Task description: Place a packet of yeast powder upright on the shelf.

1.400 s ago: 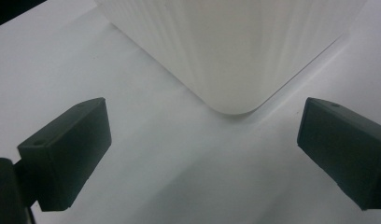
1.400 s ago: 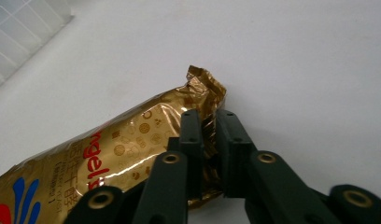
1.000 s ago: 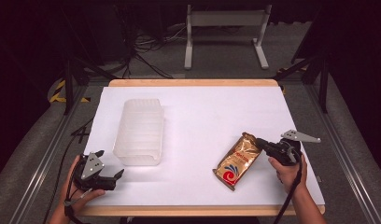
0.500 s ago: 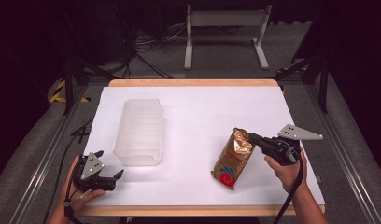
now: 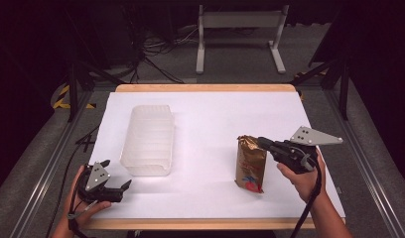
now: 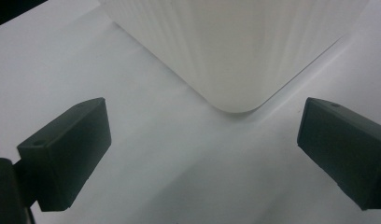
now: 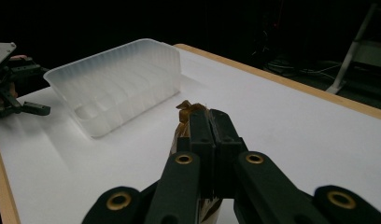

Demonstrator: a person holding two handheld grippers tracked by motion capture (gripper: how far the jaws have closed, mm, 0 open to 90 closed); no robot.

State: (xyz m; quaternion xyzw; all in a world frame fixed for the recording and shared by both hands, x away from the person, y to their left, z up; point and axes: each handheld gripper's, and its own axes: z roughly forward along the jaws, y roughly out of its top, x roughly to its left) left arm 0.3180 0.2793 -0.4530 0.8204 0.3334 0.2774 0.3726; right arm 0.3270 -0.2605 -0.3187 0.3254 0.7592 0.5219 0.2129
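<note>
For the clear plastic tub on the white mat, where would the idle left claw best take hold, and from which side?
Best guess: the tub near short wall's rim, approached from the person's side. It lies lengthwise away from the left claw, which is open and already faces its rounded near corner. The rim is thin enough to pinch; the ribbed body looks too wide for the jaws.

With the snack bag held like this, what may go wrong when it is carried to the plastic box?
1. The right gripper is shut on only the crimped top edge of the gold snack bag, so the thin foil might slip out or tear.
2. The bag hangs below the grip, so it may swing and catch the rim of the clear plastic box.
3. The left gripper rests open beside the box and does not hold it, so a bump could push the light box away.
</note>
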